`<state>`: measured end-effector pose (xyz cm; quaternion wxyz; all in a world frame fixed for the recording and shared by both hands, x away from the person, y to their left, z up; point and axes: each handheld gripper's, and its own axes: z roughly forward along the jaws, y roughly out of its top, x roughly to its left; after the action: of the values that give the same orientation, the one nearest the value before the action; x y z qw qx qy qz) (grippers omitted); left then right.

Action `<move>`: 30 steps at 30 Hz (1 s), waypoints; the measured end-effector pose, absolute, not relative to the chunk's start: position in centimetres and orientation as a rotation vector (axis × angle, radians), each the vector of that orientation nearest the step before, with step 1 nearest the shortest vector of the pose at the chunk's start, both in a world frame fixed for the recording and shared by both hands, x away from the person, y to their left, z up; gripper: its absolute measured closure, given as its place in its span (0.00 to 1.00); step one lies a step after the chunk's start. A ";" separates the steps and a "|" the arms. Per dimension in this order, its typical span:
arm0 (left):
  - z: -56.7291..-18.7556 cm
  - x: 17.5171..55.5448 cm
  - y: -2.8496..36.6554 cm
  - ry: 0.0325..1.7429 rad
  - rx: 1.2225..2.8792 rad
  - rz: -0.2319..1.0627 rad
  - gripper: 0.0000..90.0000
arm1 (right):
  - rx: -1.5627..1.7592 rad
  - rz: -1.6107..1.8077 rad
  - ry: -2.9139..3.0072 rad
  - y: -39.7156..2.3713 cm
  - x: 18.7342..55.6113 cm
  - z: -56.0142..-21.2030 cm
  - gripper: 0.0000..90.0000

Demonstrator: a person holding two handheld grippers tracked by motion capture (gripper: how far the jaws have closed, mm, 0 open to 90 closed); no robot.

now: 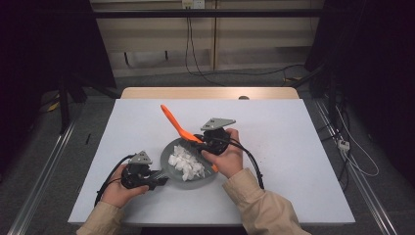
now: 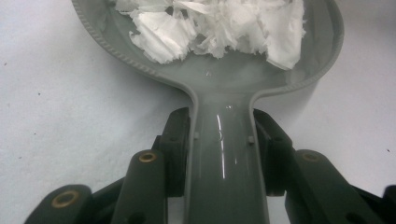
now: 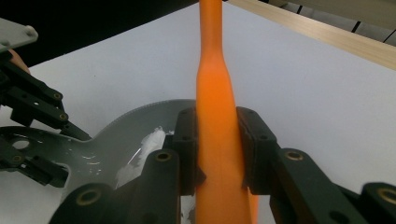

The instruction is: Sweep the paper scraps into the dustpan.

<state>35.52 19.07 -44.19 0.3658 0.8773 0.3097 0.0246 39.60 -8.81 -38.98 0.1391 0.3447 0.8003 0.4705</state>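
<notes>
While a person leans in from the near edge of a white worktop [image 1: 293, 161], each hand holds a black two-jaw claw. The left claw [image 1: 155, 179] sits low at the near left, its jaws pinched on the handle of a grey pan [image 1: 169, 164]. In the left gripper view that claw [image 2: 223, 140] has a pad pressed against each side of the glossy handle, and the pan [image 2: 224, 74] widens beyond into a round bowl with a ribbed rim. The pan rests flat on the worktop near its middle, a little toward the person. Inside lies a heap of white scraps [image 1: 185, 164], torn and crumpled; in the left gripper view the scraps [image 2: 215, 28] fill the far part of the bowl. The right claw [image 1: 203, 142] is at the pan's far right rim, jaws clamped on an orange spatula [image 1: 172, 120]. In the high view the spatula slants up and away to the left, its handle end raised above the worktop, its lower end down by the scraps. In the right gripper view that claw [image 3: 218, 149] grips the spatula [image 3: 215, 93] at its flattened neck, pads tight on both sides, with the pan [image 3: 140, 121] below and to the left, and the left claw [image 3: 70, 130] on its handle. A pale wooden strip [image 1: 210, 93] borders the worktop's far side.
</notes>
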 end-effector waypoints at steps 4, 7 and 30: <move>-44.2 35.5 19.0 0.793 2.254 0.067 0.69 | 1.013 1.366 2.291 -9.6 39.6 -38.6 0.80; -44.2 35.4 19.0 0.778 2.255 0.049 0.69 | 1.029 1.380 2.278 -10.0 39.7 -38.5 0.80; -44.0 34.2 18.1 0.697 2.297 0.009 0.69 | 1.171 1.174 2.151 -14.7 39.2 -42.0 0.80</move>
<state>34.24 18.14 -43.97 0.3621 0.8920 0.2705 0.0033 39.19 -14.68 -42.03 0.2115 0.4213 0.7741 0.4225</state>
